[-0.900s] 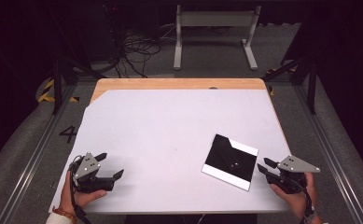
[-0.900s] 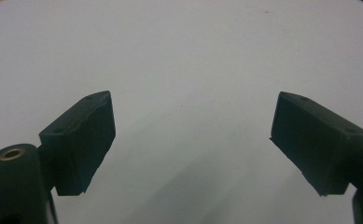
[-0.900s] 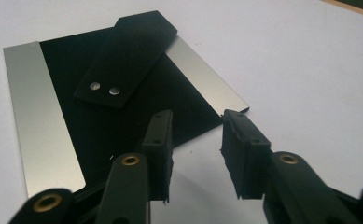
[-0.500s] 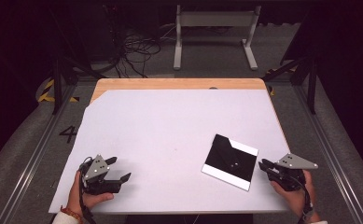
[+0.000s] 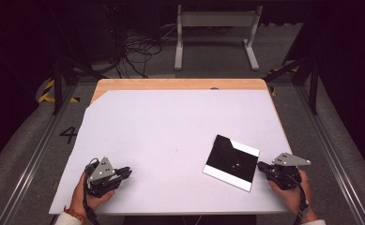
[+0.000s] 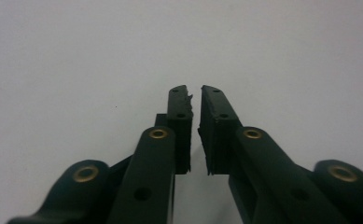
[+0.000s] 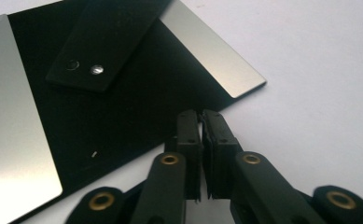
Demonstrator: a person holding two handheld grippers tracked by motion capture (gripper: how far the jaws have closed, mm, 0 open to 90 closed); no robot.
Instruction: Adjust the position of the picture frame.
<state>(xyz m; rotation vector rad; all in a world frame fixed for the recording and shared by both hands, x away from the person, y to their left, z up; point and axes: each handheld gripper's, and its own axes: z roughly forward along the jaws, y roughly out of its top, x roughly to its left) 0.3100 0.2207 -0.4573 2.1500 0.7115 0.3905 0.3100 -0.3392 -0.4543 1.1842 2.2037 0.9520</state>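
Note:
A flat black square case (image 5: 231, 161) with silver strips along two edges lies on the white table sheet (image 5: 171, 126), at the front right. In the right gripper view the black case (image 7: 100, 98) carries a black strap with two small studs. My right gripper (image 5: 261, 165) sits just right of the case, shut and empty; its tips (image 7: 200, 114) reach the case's near edge. My left gripper (image 5: 127, 171) rests at the front left on bare sheet and points right. Its jaws (image 6: 195, 91) stand almost together with a thin gap and nothing between them.
A wooden table edge (image 5: 180, 84) shows behind the sheet. Beyond the table stand a white metal frame (image 5: 215, 28), loose cables (image 5: 138, 51) on the floor and dark stands on both sides. Rails (image 5: 34, 154) run along the table's left and right.
My left gripper has slid a little to the right along the front of the table. The right gripper has edged slightly left toward the case. The case has not moved.

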